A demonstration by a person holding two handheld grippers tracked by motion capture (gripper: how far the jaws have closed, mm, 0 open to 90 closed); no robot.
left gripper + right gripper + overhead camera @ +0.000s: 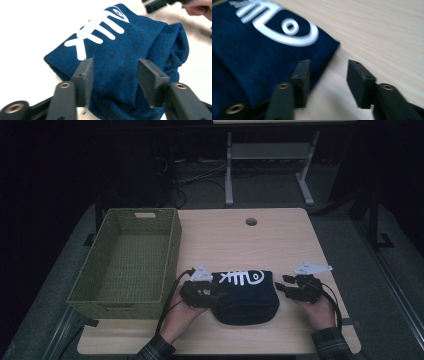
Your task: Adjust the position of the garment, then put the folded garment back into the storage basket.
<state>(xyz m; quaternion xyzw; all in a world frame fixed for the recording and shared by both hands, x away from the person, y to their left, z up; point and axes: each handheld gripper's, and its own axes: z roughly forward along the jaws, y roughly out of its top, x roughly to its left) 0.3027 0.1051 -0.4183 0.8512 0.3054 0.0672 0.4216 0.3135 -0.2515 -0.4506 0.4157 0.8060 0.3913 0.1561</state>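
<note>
A folded navy garment (246, 296) bearing a white fishbone print, no readable lettering, lies on the bench (280, 245); left claw (113, 75) and right claw (328, 80) both spread, gripping nothing.

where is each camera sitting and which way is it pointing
High view: above the person's side, looking forward and down on the table; shows basket, folded cloth, both hands, left gripper, right gripper.
Left gripper view: rides the left gripper, facing the cloth between its open jaws.
Right gripper view: rides the right gripper, facing the cloth's edge and table; jaws open.
Shared: the white fish-bone print on the cloth, in all three.
</note>
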